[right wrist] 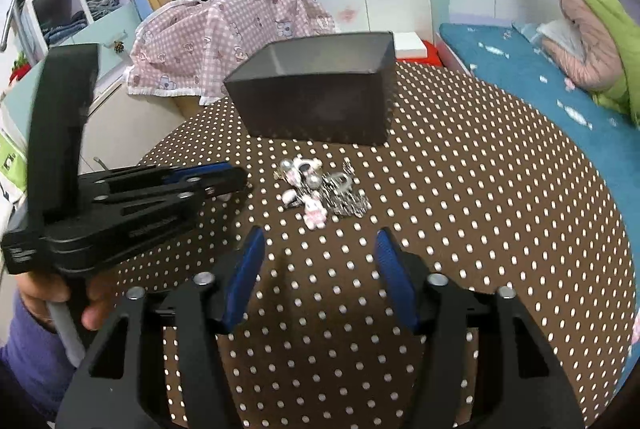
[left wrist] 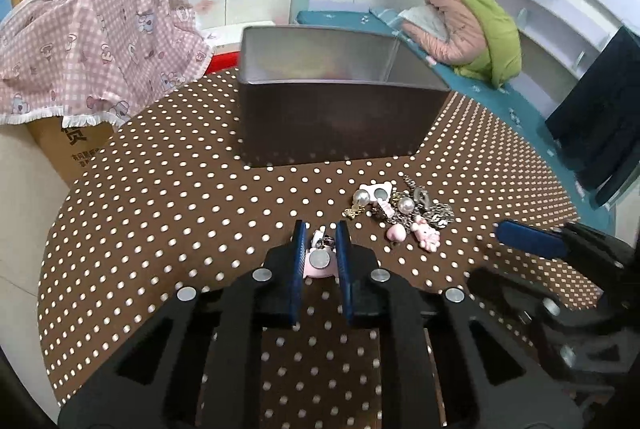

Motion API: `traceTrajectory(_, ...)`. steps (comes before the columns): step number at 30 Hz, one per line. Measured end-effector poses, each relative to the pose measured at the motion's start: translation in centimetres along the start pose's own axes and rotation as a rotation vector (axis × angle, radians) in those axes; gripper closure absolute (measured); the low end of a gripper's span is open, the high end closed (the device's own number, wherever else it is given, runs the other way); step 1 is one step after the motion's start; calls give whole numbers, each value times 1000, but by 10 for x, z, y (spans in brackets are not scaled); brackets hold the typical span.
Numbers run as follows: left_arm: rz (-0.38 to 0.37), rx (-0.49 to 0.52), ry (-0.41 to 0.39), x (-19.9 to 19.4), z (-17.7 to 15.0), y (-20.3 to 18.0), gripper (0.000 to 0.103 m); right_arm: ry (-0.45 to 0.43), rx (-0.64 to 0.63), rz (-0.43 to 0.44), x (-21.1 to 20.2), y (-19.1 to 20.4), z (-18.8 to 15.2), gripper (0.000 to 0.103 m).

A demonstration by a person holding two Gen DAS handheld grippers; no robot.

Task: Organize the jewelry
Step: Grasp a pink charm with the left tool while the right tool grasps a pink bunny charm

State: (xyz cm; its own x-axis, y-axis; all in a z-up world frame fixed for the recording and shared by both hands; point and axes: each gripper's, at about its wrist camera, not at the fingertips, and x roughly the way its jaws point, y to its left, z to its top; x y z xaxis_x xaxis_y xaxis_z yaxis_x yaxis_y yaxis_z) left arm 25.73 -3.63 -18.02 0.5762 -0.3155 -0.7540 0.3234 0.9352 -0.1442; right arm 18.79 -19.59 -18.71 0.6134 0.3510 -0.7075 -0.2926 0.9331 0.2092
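My left claw (left wrist: 321, 229) is pinching a pink charm (left wrist: 319, 263), low centre of the left wrist view; a round silver disc shows on its flat pink body, a small metal bit at the far end. My right claw (right wrist: 320, 241) is spread wide, nothing between the blue pads (right wrist: 244, 277). The jewelry pile (left wrist: 402, 211) lies on the brown dotted surface (left wrist: 160, 209), right of centre: pearls, silver chain and links, a pink heart, a pink bear figure, a white piece with a grey disc. The dark open-topped box (left wrist: 340, 109) sits beyond the pile, upper centre; its inside looks grey metal.
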Motion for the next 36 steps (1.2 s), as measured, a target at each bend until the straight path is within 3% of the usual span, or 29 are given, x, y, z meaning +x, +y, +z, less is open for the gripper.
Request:
traceTrajectory(4, -3, -6, -16, -14, -6, 4, 88, 18, -59, -9, 14, 12, 6, 76)
traceTrajectory(13, -26, -10, -17, -23, -11, 8, 88, 46, -124, -72, 39, 23, 12, 78)
traceTrajectory(17, -43, -9, -18, -23, -11, 8, 88, 61, -149, -110, 46, 25, 16, 90)
traceTrajectory(22, -70, -18, -16, -22, -7, 10, 88, 65, -190, -133, 47, 28, 15, 91)
traceTrajectory(26, -112, -20, -29, -29, 3, 11, 88, 43, -140, -71, 32, 21, 21, 103)
traceTrajectory(32, -162, -16, -76, -46, 31, 9, 88, -12, -96, -29, 3, 12, 40, 103)
traceTrajectory(36, -161, -5, -92, -54, 37, 5, 88, 57, -70, 6, 10, 11, 38, 99)
